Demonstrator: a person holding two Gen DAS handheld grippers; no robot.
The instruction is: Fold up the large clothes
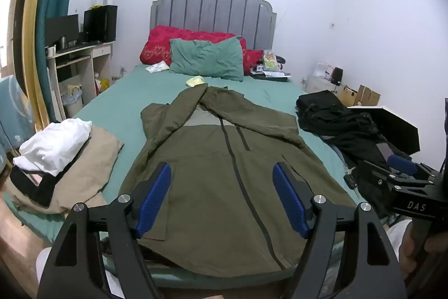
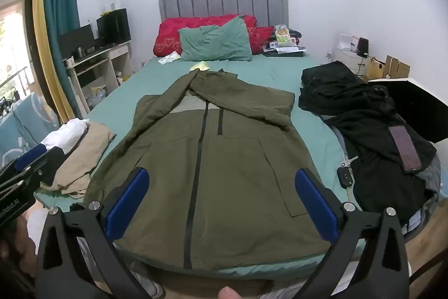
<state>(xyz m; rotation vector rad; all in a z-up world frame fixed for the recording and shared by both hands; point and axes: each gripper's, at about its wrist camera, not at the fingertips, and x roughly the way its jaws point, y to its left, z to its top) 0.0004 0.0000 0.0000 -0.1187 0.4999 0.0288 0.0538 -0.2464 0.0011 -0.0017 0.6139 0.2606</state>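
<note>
Now olive zip jacket [image 2: 212, 159] flat on bed [image 2: 268, 74]; left gripper [image 1: 222, 173], right gripper [image 2: 221, 178] both agape, empty. Risk: car key [image 2: 345, 175] at 3 o'clock snagging sleeve fold.

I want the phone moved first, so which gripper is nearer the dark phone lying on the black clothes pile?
Right. The right gripper hovers over the olive-green jacket's hem, with the phone just to its right; the left gripper sits farther left.
</note>
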